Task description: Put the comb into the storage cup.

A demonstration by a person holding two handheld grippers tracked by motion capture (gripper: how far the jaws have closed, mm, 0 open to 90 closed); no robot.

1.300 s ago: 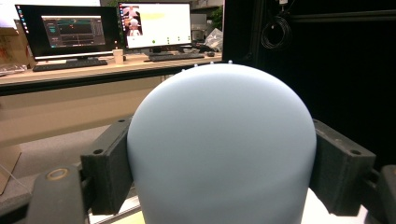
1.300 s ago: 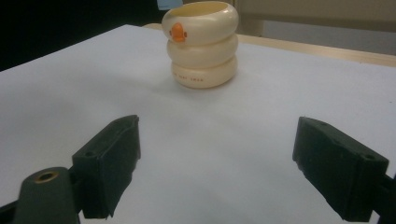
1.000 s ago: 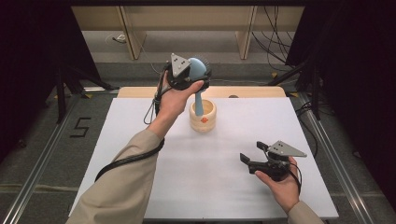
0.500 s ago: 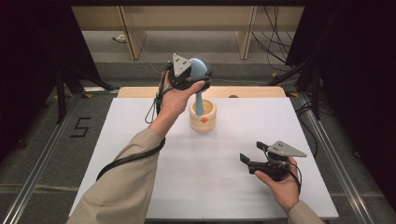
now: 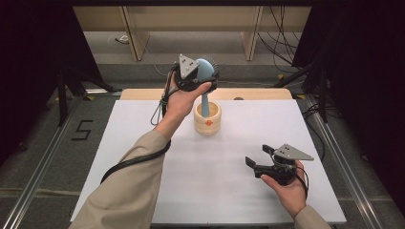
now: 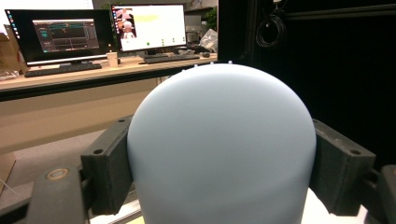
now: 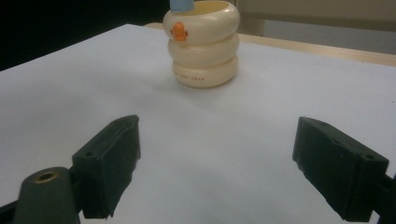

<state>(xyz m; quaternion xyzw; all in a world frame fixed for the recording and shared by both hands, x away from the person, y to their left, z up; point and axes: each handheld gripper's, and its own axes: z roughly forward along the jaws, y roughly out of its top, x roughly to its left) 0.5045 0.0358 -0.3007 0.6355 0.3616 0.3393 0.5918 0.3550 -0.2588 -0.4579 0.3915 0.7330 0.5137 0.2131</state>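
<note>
High view: your left gripper [image 5: 203, 78] clamps the blue brush [image 5: 206, 76] by its head, handle down inside the cream holder [image 5: 207, 119] at the far middle of the white table [image 5: 143, 143]. Your right gripper [image 5: 258, 160] rests near-right.

Left gripper view: jaws pressed on both sides of the brush head.

Right gripper view: jaws wide apart, nothing between; holder ahead.

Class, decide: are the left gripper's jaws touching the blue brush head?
Touching. In the left gripper view both black jaws press against the sides of the blue brush head, with no gap visible.
</note>
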